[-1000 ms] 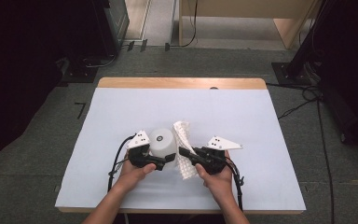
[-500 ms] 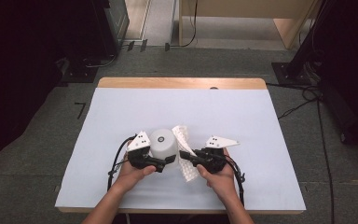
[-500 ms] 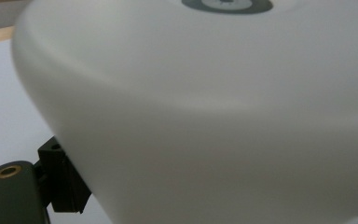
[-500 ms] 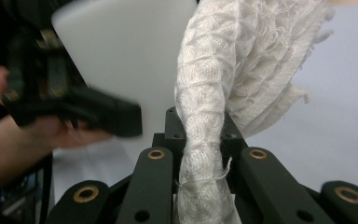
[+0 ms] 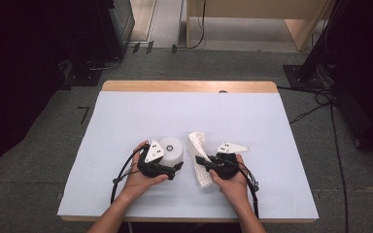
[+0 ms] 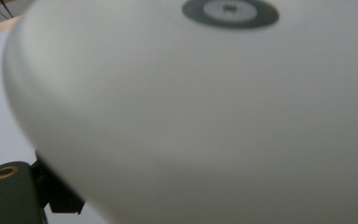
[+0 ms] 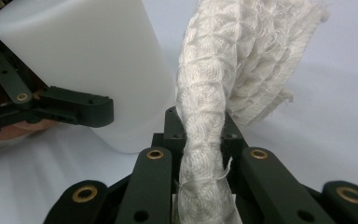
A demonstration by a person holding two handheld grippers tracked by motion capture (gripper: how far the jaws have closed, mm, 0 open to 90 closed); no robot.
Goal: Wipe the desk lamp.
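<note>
A white cup (image 5: pixel 171 150) stands upside down on the pale table cover (image 5: pixel 126 116), near the front edge and a little left of centre, its flat base with a dark ring facing up. Because it is inverted, nothing of its inside can be seen. The left gripper (image 5: pixel 167 169) sits against the cup's near side; its jaws have just been opening, and in the right gripper view one black jaw lies along the cup's wall (image 7: pixel 88 60), seemingly no longer squeezing it, though the close left gripper view is too blurred to be sure. Just to the right of the cup, apart from it, the right gripper (image 5: pixel 205 162) is clamped tight on a white woven cloth (image 5: pixel 199 155), which rises bunched between its jaws (image 7: pixel 203 140) and flares out above.
</note>
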